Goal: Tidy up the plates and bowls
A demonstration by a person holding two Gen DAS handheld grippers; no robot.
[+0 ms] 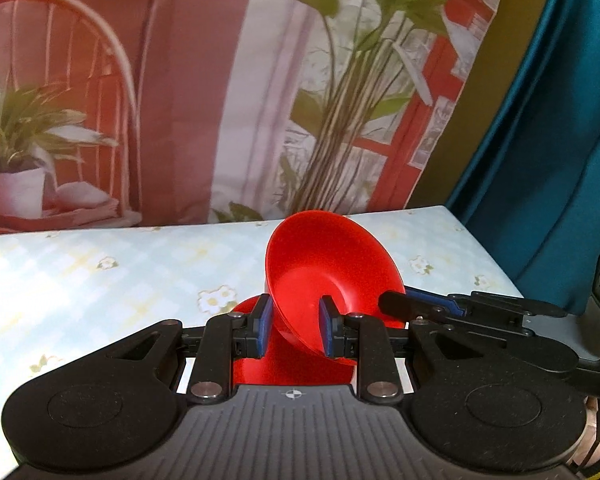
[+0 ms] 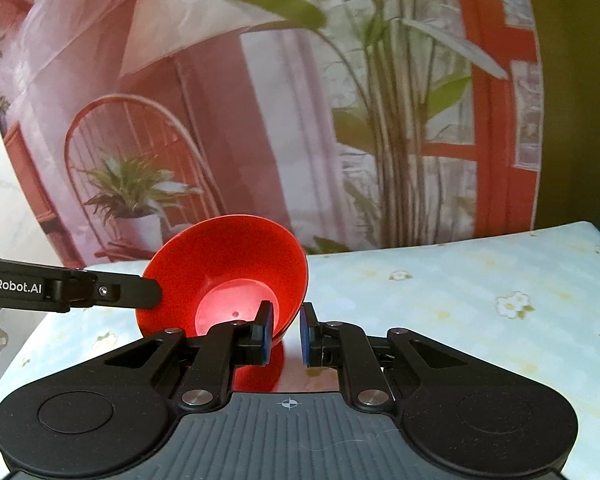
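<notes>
A red bowl (image 1: pixel 332 264) is held tilted above the table, its opening facing up and left. My left gripper (image 1: pixel 294 326) has its blue pads either side of the bowl's near rim and looks shut on it. My right gripper (image 2: pixel 286 330) straddles the bowl's (image 2: pixel 236 272) other rim, one pad inside, one outside with a small gap. The right gripper's fingers (image 1: pixel 420 304) reach in from the right in the left wrist view. A second red dish (image 1: pixel 292 364) lies flat on the table under the bowl; it also shows in the right wrist view (image 2: pixel 260 372).
The table (image 1: pixel 100 280) wears a pale cloth with flower print. A printed backdrop of plants and a red chair (image 1: pixel 140 100) hangs right behind it. A teal curtain (image 1: pixel 560 140) hangs at the right. The table's right edge (image 1: pixel 492 256) is near.
</notes>
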